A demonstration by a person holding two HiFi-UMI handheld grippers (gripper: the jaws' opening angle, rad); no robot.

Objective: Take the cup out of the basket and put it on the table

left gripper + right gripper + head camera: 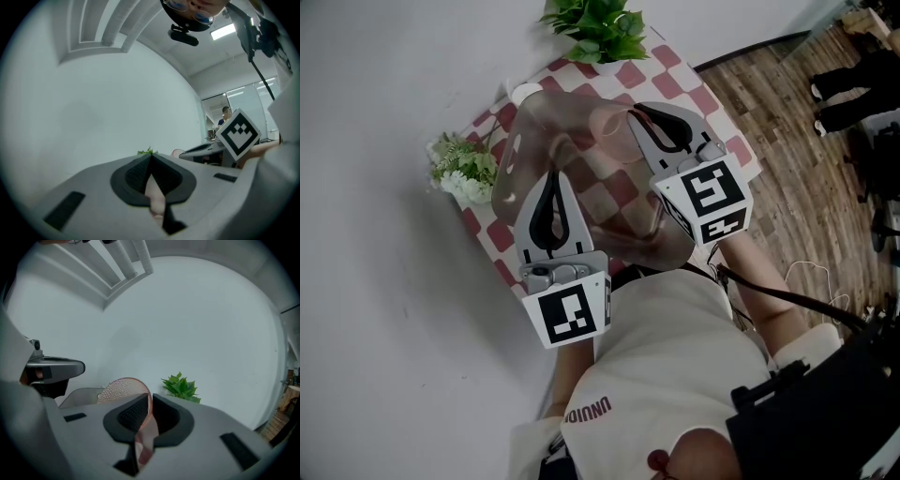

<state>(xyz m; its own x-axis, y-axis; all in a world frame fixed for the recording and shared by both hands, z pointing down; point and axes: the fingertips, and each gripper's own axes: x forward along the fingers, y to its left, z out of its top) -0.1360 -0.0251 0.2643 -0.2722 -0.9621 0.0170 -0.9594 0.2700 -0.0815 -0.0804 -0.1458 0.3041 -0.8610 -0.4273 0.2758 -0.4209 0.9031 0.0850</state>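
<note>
Translucent pink basket (581,178) held above the checked table (675,75).
Left gripper (553,187) and right gripper (645,117) both clench its rim (checks show through); small white cup (525,92) far left.

**Operator A:** On my feed both tools are pale grey shells. The left tool (551,176) carries a white marker cube (568,315) printed with black squares. Does yours match?

**Operator B:** Yes. My right tool (637,112) has the same marker cube (711,200), and each shell frames a black teardrop opening. Up close I see black ribbed pads (134,414) and black rectangular slots (239,449) set in the grey body.

**Operator A:** Same on mine: ribbed pads (137,175) and a dark slot (63,209). And the clothing?

**Operator B:** I make out a cream top (661,352) with dark red lettering (586,411), a thin black strap (787,298) and a black pack (825,412).
</note>
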